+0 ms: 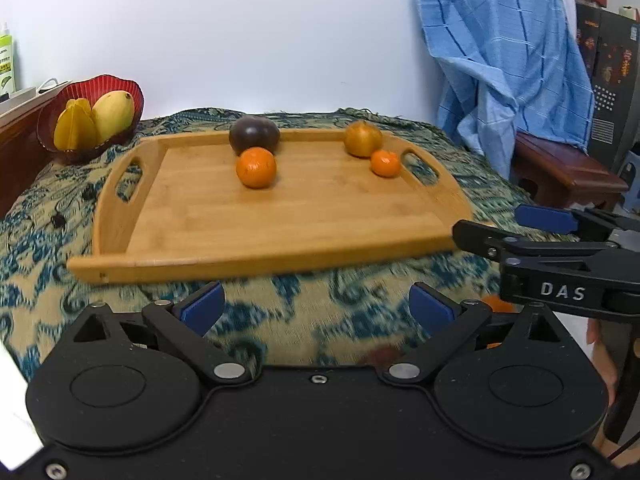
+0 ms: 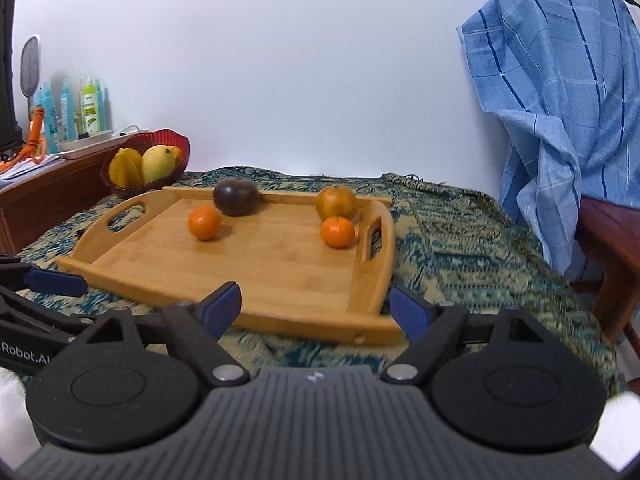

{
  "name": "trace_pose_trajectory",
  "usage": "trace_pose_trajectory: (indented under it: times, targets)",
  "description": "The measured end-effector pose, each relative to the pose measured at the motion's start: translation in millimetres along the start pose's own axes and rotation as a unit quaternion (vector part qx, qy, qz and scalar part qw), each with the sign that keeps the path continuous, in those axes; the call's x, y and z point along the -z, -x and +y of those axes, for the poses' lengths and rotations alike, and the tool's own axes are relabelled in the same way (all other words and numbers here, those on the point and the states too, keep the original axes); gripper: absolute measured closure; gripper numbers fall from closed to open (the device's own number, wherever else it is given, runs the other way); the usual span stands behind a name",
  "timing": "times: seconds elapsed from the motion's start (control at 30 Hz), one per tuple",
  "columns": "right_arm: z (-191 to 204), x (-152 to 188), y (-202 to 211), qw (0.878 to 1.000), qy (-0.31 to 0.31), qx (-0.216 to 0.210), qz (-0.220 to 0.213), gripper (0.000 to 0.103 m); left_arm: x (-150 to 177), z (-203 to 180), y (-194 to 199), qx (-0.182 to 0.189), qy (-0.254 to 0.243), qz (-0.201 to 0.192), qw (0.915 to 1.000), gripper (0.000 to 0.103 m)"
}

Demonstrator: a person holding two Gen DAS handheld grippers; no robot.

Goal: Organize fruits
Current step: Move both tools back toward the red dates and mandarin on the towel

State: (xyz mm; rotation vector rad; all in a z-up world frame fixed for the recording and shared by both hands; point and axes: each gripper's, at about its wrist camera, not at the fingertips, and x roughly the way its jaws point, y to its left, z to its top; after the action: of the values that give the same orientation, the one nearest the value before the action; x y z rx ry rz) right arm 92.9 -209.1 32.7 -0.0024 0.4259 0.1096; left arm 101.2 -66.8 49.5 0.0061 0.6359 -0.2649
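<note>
Both hand-held grippers, left [image 1: 316, 312] and right [image 2: 316, 312], gaping, empty | round orange tangerines [image 1: 256, 168] may roll across bamboo tray [image 1: 280, 248] if nudged

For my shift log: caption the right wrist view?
Open right gripper faces wooden tray holding four fruits; red bowl behind.
</note>
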Motion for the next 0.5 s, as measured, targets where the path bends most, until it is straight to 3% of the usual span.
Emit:
trace_pose_trajectory:
  times: [0.37,0.5]
  targets:
    - [12.5,46.1,29.9,1.0,0.002,0.016,0.003,0.017,49.7,-16.3,30.5,-0.008,-0.018,0.003,0.9998,0.005]
    - [11.6,51.2,33.7,1.0,-0.002,0.02,0.006,0.023,59.0,-21.9,37.1,-0.006,-0.021,0.007,0.9997,0.018]
